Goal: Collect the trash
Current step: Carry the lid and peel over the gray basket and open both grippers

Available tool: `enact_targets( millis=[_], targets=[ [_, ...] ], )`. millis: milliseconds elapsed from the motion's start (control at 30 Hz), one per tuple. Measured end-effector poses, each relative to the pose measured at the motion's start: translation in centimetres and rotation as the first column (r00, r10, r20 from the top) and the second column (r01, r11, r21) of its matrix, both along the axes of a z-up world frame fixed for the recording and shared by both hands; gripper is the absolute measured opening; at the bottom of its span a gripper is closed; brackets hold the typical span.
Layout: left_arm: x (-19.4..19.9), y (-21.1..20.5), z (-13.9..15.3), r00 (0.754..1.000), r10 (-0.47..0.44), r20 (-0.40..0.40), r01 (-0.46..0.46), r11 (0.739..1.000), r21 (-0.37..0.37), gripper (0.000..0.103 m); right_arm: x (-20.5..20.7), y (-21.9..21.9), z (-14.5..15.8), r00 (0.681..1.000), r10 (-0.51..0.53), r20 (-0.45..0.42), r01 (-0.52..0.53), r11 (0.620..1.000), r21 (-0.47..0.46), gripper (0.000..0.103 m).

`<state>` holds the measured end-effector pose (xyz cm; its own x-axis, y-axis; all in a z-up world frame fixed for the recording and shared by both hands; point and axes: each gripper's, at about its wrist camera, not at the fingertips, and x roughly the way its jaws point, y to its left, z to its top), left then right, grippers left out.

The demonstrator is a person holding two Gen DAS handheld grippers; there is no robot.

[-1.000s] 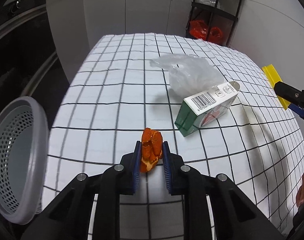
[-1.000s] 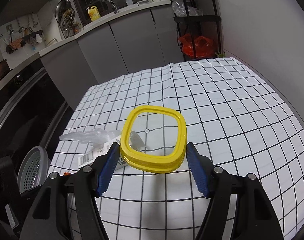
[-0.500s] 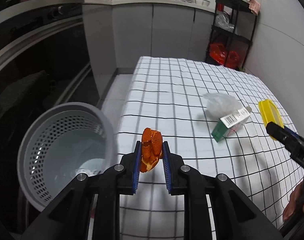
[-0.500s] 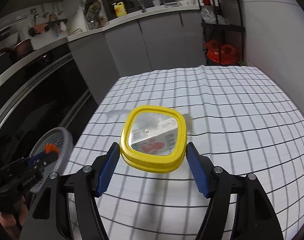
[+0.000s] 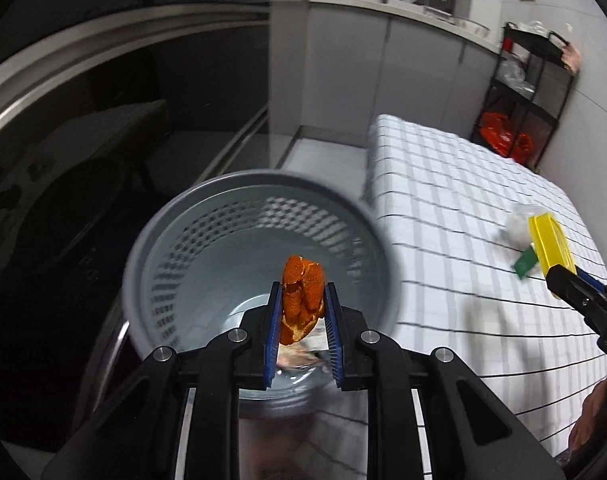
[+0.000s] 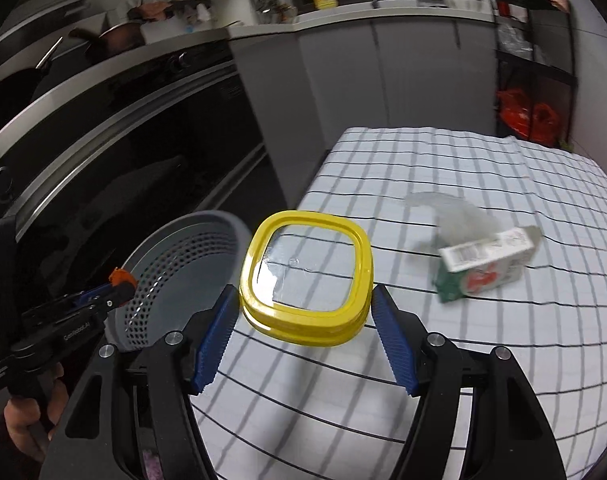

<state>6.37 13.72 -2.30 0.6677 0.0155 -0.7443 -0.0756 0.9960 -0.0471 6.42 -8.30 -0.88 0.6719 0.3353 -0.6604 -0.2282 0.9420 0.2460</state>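
Observation:
My left gripper (image 5: 301, 312) is shut on an orange peel (image 5: 301, 300) and holds it over the mouth of a grey perforated bin (image 5: 175, 240) beside the table. Some scraps lie at the bin's bottom. My right gripper (image 6: 305, 304) is shut on a yellow-rimmed clear lid (image 6: 305, 276) and holds it above the table's left edge, next to the bin (image 6: 175, 268). The left gripper with the peel (image 6: 121, 278) shows at the left of the right wrist view. A green and white carton (image 6: 483, 270) lies on the checked tablecloth (image 6: 463, 168) with a clear plastic bag (image 6: 451, 212) behind it.
A dark oven front (image 6: 123, 128) stands left of the bin. Grey cabinets (image 5: 363, 72) and a black rack with red bags (image 5: 519, 120) stand behind the table. The lid and right gripper show at the right of the left wrist view (image 5: 549, 244).
My left gripper has carried the peel left off the table to over the bin. My right gripper has swung left with the lid toward the bin.

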Motion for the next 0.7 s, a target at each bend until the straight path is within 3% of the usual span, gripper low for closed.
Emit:
enact_targets(
  millis=[267,700],
  targets=[
    [1.0,3.8,-1.3,0.998,0.056,-0.014,-0.056,0.998,-0.022,0.021,3.1,7.3,-0.7,0.988,0.151,-0.024,-0.151,0.988,-0.011,0.066],
    [3.2,6.0,-3.3,0.997,0.063,-0.034,-0.064,0.998,-0.028,0.025,5.4,13.8,-4.0,0.966,0.24,-0.096,-0.243,0.97,-0.029,0.066]
  ],
)
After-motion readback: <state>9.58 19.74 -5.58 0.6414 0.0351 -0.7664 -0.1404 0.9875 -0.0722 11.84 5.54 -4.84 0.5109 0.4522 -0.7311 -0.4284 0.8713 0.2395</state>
